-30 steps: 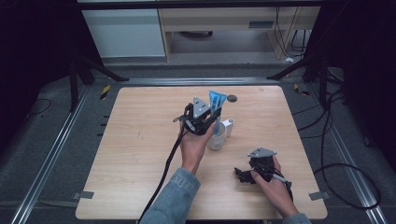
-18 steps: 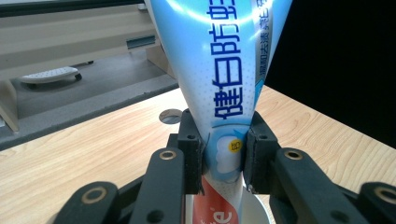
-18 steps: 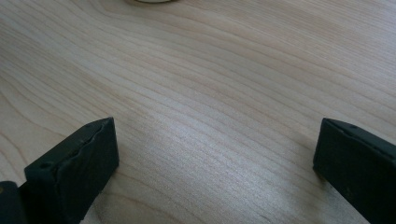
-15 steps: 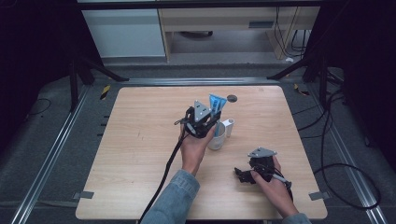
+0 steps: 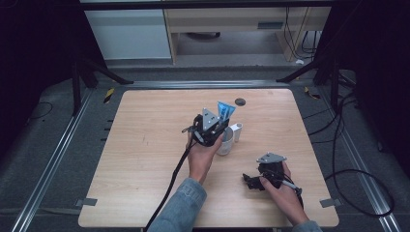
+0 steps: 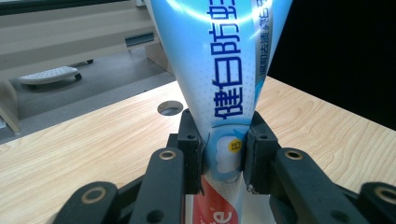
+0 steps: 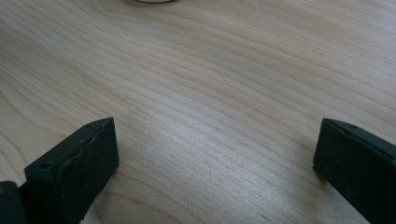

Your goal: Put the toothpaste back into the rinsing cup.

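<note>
Left gripper [image 5: 218, 126] has shifted slightly nearer, clamped on toothpaste tube [image 6: 219, 70] above cup [image 5: 225, 141]; right gripper [image 7: 215, 158] gapes wide, empty, on bench [image 5: 145, 145].

Toothpaste tube [image 6: 224, 70], top cut off

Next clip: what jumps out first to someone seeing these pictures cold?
The blue-and-white toothpaste tube, clamped upright in the left gripper near the middle of the table, right over a clear cup with a small white item beside it. Next, the right gripper rests near the front right edge, its jaws wide apart with nothing between them.
</note>
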Tool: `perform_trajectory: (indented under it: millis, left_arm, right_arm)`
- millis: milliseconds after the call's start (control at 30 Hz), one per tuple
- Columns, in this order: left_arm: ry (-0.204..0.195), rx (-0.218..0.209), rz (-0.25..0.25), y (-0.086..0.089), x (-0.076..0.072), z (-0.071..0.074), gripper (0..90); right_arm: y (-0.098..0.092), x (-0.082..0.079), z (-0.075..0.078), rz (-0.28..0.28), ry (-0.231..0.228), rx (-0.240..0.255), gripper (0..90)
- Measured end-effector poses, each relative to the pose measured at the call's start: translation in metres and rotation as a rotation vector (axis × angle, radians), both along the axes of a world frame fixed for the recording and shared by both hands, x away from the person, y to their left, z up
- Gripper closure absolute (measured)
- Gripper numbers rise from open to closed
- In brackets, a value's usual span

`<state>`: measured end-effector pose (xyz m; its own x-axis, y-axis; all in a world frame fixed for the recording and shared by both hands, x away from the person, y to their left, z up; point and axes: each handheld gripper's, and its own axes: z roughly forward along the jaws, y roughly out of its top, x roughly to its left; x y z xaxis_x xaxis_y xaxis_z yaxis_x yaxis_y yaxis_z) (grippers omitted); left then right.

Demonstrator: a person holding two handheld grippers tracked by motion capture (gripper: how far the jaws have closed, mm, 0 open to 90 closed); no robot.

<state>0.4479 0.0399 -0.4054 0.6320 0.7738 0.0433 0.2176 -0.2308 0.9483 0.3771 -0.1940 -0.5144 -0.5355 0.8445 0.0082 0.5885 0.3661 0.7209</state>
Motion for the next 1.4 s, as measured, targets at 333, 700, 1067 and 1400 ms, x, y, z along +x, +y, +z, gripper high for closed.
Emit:
perform_trajectory:
  millis: [333, 700, 1067, 1400]
  left_arm:
    - [0.004, -0.001, 0.003, 0.001, 0.000, -0.004, 71.9]
    - [0.008, 0.001, 0.002, 0.001, 0.000, -0.008, 71.9]
    - [0.004, -0.007, 0.007, 0.000, -0.001, -0.012, 71.9]
    - [0.010, -0.015, 0.015, 0.000, -0.001, -0.017, 71.8]
  right_arm:
    - [0.000, 0.001, -0.001, 0.004, -0.012, -0.011, 0.4]
    - [0.000, 0.001, -0.001, 0.004, -0.013, -0.011, 0.4]
    - [0.000, 0.001, -0.001, 0.004, -0.012, -0.011, 0.4]
    - [-0.001, 0.001, -0.001, 0.004, -0.013, -0.012, 0.4]
